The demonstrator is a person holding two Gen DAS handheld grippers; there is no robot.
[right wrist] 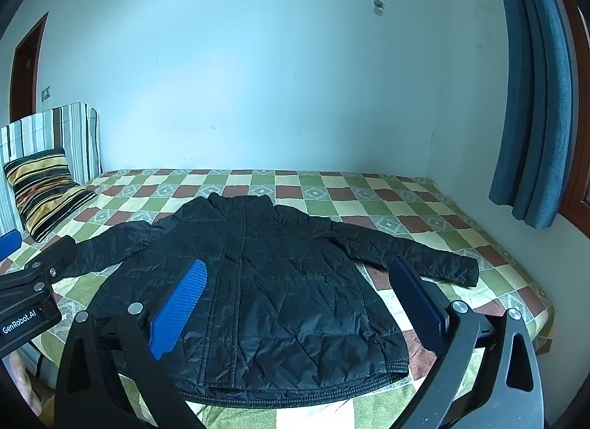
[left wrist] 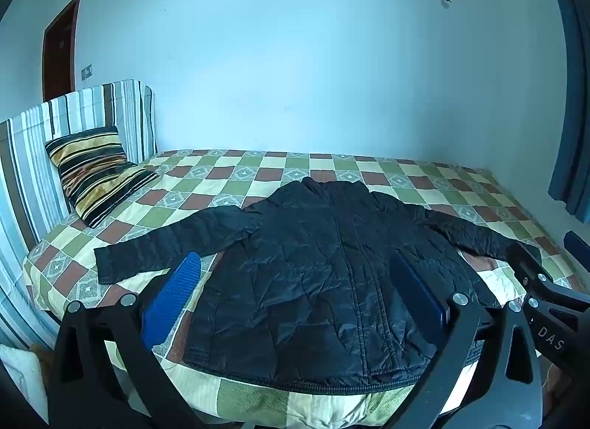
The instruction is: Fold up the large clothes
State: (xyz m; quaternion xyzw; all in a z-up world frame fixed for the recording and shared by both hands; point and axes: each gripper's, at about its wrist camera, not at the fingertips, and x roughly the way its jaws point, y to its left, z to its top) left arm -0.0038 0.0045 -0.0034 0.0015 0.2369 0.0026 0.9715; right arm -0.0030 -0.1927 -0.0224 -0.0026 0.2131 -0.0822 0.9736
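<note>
So the thing to fold here was one black quilted puffer jacket (left wrist: pixel 317 274), and it was lying spread out flat on the bed (left wrist: pixel 228 178), front up, zipper running down the middle, collar toward the far wall and hem right at the near edge of the mattress. Both sleeves were stretched out sideways, left sleeve (left wrist: pixel 162 244) pointing toward the pillow end, right sleeve (right wrist: pixel 416 248) toward the curtain side.

My guess on handling: light, puffy and totally floppy, no stiffness at all, so whatever you lift will droop and drag the rest along. The shell looked shiny and crinkly, so probably slippery too; a shallow pinch could slide off. Not fragile though, you could be rough with it. I'd have taken it by a cuff or by the shoulder seam for the sleeve folds, and by the two hem corners for the final fold, biting through the ribbed hem band rather than the slick padding.

Claws: the left claw (left wrist: pixel 306 303) was spread wide with nothing in it, hovering over the hem area. Same for the right claw (right wrist: pixel 306 303), fully released, empty, looking down over the lower half of the jacket. Neither touched the fabric as far as I could see.

Count: one jacket, two sleeves, two claws, one striped pillow (left wrist: pixel 96 174), one bed with a checked cover, one blue curtain (right wrist: pixel 534 97).
</note>
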